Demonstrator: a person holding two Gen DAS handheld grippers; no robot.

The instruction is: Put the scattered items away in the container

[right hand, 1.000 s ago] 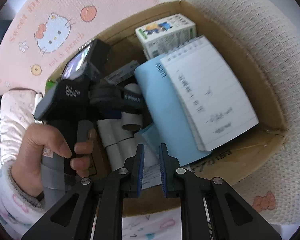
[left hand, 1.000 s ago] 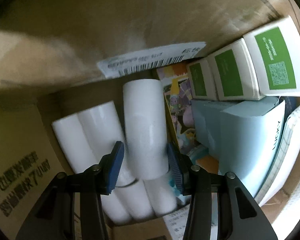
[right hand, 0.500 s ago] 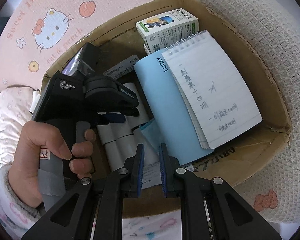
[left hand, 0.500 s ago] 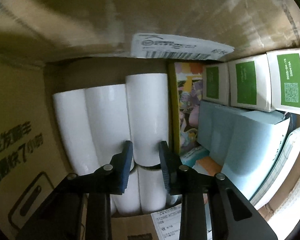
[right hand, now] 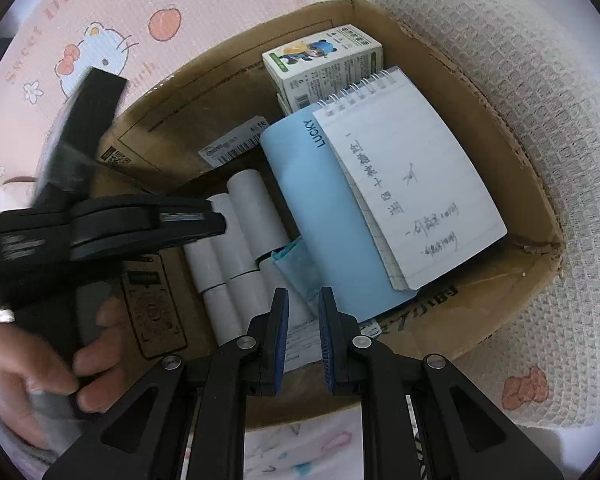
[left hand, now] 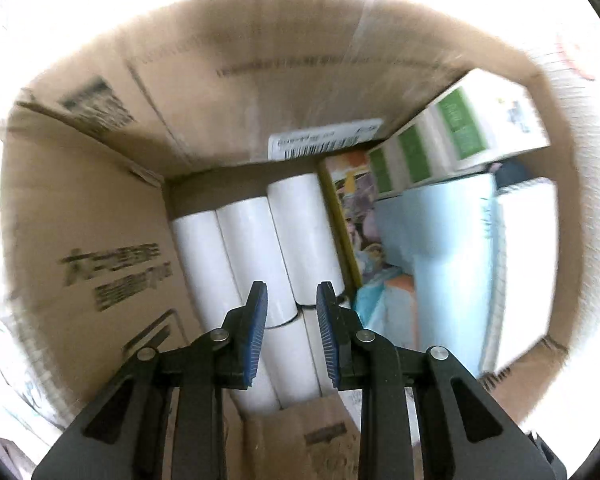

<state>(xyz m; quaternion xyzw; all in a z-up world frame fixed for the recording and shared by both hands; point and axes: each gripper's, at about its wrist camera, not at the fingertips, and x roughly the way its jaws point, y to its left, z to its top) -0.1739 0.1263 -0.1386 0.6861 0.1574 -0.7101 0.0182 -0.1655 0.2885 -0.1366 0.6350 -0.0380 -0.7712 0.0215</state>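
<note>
Left hand [right hand: 40, 364] at far left grips the left gripper [left hand: 291, 292]; its jaws stand a little apart, nothing between them, above the cardboard box [right hand: 512, 168]. White paper rolls [left hand: 256, 248] lie side by side on the box floor (left half), below and clear of those jaws. Next a picture book [left hand: 350, 216] on edge, then a light blue folder [right hand: 320, 216] with a spiral notepad [right hand: 412, 200] leaning on it. Green-labelled cartons [left hand: 460, 132] stand in the far right corner. Right gripper [right hand: 303, 300]: jaws nearly closed, empty, over the near rim. Pink cartoon mat [right hand: 100, 32] outside the box.
</note>
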